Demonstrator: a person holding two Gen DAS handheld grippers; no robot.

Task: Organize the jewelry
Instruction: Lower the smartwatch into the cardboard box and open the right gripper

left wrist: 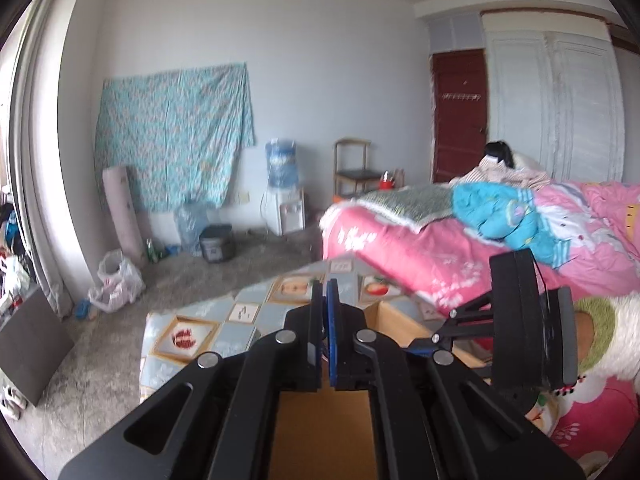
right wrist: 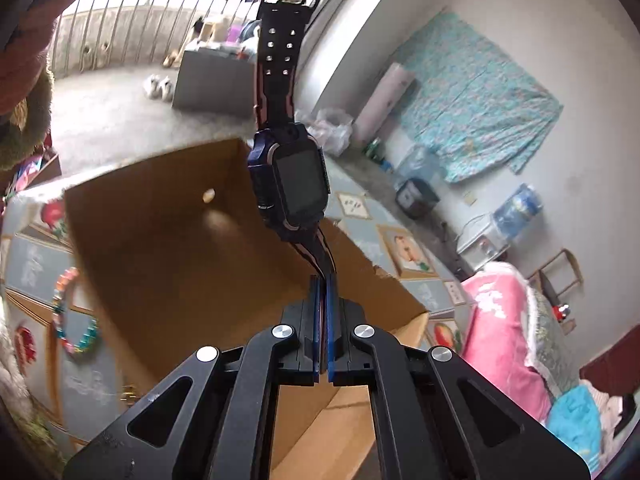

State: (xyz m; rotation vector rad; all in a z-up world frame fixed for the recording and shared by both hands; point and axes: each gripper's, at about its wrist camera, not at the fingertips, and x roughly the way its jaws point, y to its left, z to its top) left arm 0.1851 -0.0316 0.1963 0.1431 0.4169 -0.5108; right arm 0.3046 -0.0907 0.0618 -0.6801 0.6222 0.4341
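Right tool [right wrist: 324,280], tilted downward, pinches watch [right wrist: 296,184] strap above box [right wrist: 160,220].

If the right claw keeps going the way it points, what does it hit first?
Probably the open cardboard box ahead and below the right claw, likely its inner wall. The watch it grips by the strap leads and would touch first. Depth unclear.

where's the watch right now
In the right wrist view, the smartwatch hangs mid-frame by its strap, pinched in the right gripper, above the open cardboard box.

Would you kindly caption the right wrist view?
Right tongs clamp a black smartwatch by its strap above an open cardboard box.
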